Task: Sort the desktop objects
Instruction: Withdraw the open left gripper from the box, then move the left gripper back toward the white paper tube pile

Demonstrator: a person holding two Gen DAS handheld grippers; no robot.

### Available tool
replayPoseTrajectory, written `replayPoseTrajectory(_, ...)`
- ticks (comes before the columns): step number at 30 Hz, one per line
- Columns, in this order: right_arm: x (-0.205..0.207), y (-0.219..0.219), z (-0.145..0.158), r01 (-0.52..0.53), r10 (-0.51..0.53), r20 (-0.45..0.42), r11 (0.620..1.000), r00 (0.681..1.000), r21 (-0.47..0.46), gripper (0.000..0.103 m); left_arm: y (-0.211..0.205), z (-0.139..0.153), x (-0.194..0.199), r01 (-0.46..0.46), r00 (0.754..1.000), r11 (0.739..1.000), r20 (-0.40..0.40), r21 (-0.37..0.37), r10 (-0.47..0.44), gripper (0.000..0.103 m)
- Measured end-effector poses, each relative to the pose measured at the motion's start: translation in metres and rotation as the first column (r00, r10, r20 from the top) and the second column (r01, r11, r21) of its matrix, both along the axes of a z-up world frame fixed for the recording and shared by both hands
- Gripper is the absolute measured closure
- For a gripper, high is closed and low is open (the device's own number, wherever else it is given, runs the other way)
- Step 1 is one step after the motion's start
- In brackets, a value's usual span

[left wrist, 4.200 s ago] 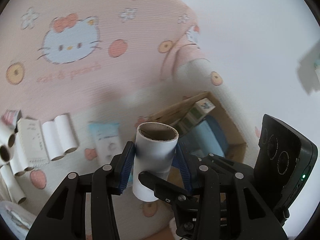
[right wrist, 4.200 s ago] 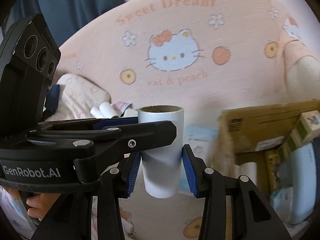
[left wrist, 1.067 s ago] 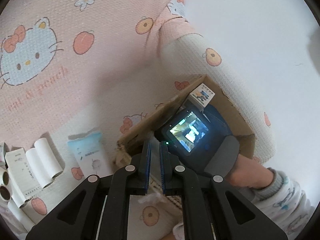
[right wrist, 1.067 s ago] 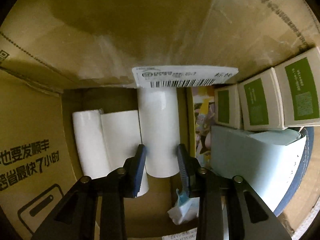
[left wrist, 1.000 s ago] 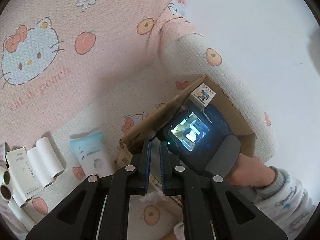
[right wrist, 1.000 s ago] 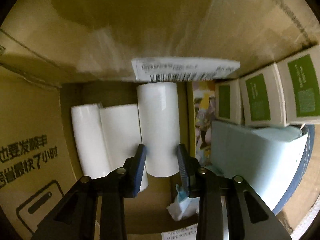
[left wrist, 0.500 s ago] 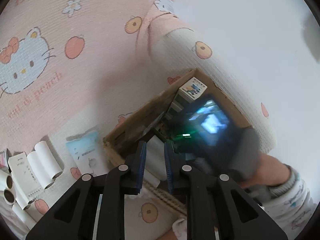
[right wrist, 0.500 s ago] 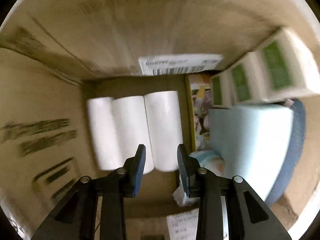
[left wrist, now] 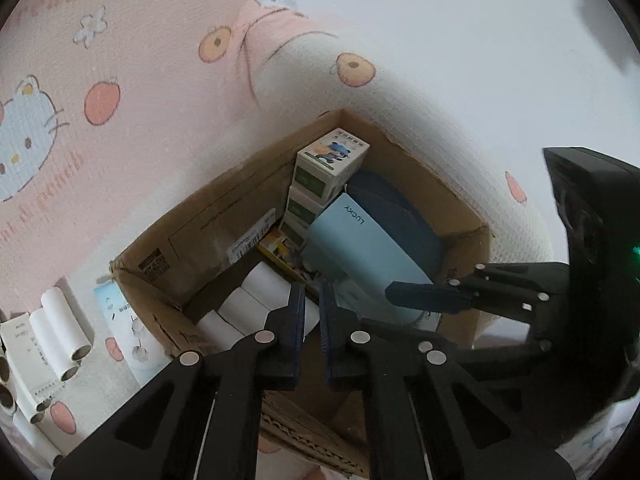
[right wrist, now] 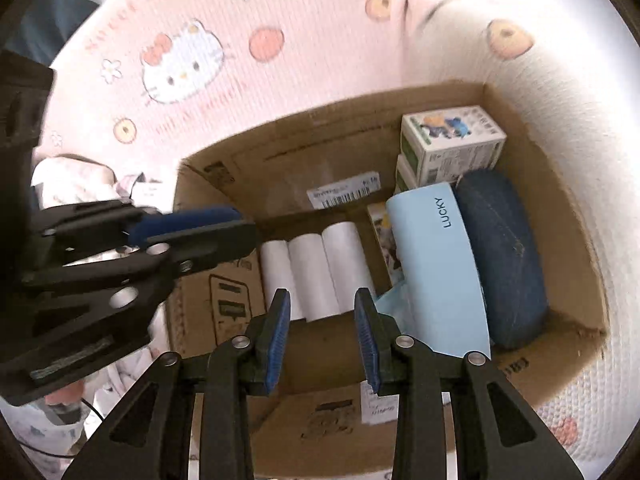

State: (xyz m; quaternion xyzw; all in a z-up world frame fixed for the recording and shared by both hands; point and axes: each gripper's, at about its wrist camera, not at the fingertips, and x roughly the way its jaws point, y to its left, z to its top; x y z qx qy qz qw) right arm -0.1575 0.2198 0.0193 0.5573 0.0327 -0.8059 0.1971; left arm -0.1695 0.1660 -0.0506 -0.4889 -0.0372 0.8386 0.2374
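1. Left gripper (left wrist: 312, 300): fingers just closed down to a thin slit, nothing between them, nothing held.
2. Right gripper (right wrist: 322, 304): fingers parted with a clear gap, empty, gripping nothing.
3. Both pointed steeply down into an open cardboard box (right wrist: 208, 184), the right gripper's fingers reaching in from the right edge of the left wrist view.
4. Straight ahead of the right fingers, just past their tips: three white paper rolls (right wrist: 316, 272), lying side by side and touching on the box floor, free of both grippers.
5. To the right of those fingers: a light blue case marked LUCKY (right wrist: 436, 264), leaning against a dark blue case (right wrist: 504, 248) further right.
6. Ahead and right, in the far corner of the box: stacked small green-and-white boxes (right wrist: 452, 144), the top one with a cartoon print.
7. On the far box wall, ahead of the right fingers: a white barcode label (right wrist: 344, 194).
8. Outside the box, well left of the left fingers: more paper rolls (left wrist: 60, 328) and a flat white package (left wrist: 24, 354), lying on a pink cartoon-cat cloth (left wrist: 120, 60).
9. Between those rolls and the box, just beside the box wall: a pale blue packet (left wrist: 120, 320), flat on the cloth.
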Motion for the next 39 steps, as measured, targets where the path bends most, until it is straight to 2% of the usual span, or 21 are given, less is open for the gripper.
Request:
replayPoseTrajectory(4,0.025,-0.004,0.014,0.004,-0.001,-0.074,0.999,0.997,0.033,0.074,-0.009,0.001,0.021,-0.035,0.997,0.999,-0.07,0.03,0.037,0.095)
replayPoseTrajectory(8,0.036,-0.007,0.008,-0.019,0.028,-0.14,0.998,0.99,0.067,0.074,-0.02,0.003,0.05,-0.059,0.98,0.998,-0.187,0.029,0.063,0.095)
replayPoseTrajectory(11,0.038,-0.026,-0.014,-0.044,0.063,-0.187,0.993,0.98,0.105,0.074,-0.035,0.003,0.076,-0.077,0.963,0.996,-0.256,0.038,0.084,0.095)
replayPoseTrajectory(15,0.053,-0.045,-0.017,-0.087,0.116,-0.246,0.988,0.962,0.124,0.074,-0.056,-0.008,0.096,-0.134,0.94,0.991,-0.322,-0.031,0.117,0.095)
replayPoseTrajectory(17,0.064,-0.052,-0.013,-0.112,0.151,-0.284,0.983,0.947,0.149,0.074,-0.067,-0.015,0.102,-0.149,0.938,0.988,-0.322,-0.032,0.131,0.095)
replayPoseTrajectory(21,0.083,-0.075,-0.01,-0.172,0.23,-0.339,0.966,0.912,0.194,0.074,-0.093,-0.037,0.115,-0.188,0.946,0.982,-0.268,0.01,0.184,0.095)
replayPoseTrajectory(24,0.089,-0.087,-0.01,-0.185,0.243,-0.358,0.964,0.902,0.189,0.074,-0.107,-0.051,0.122,-0.237,0.943,0.971,-0.245,-0.023,0.224,0.095)
replayPoseTrajectory(26,0.093,-0.094,-0.01,-0.208,0.258,-0.377,0.963,0.89,0.17,0.074,-0.119,-0.055,0.124,-0.272,0.937,0.962,-0.233,-0.02,0.261,0.095)
replayPoseTrajectory(30,0.098,-0.109,-0.009,-0.242,0.277,-0.416,0.961,0.866,0.135,0.074,-0.157,-0.051,0.124,-0.38,0.897,0.924,-0.23,0.032,0.377,0.095)
replayPoseTrajectory(32,0.101,-0.119,-0.008,-0.268,0.293,-0.441,0.956,0.848,0.121,0.074,-0.18,-0.048,0.122,-0.449,0.866,0.892,-0.223,0.041,0.446,0.095)
replayPoseTrajectory(35,0.1,-0.138,-0.014,-0.321,0.328,-0.436,0.943,0.838,0.093,0.074,-0.212,-0.049,0.122,-0.519,0.834,0.854,-0.196,0.045,0.517,0.095)
replayPoseTrajectory(39,0.096,-0.167,-0.029,-0.389,0.376,-0.418,0.92,0.827,0.057,0.074,-0.26,-0.053,0.125,-0.626,0.765,0.777,-0.147,0.058,0.627,0.095)
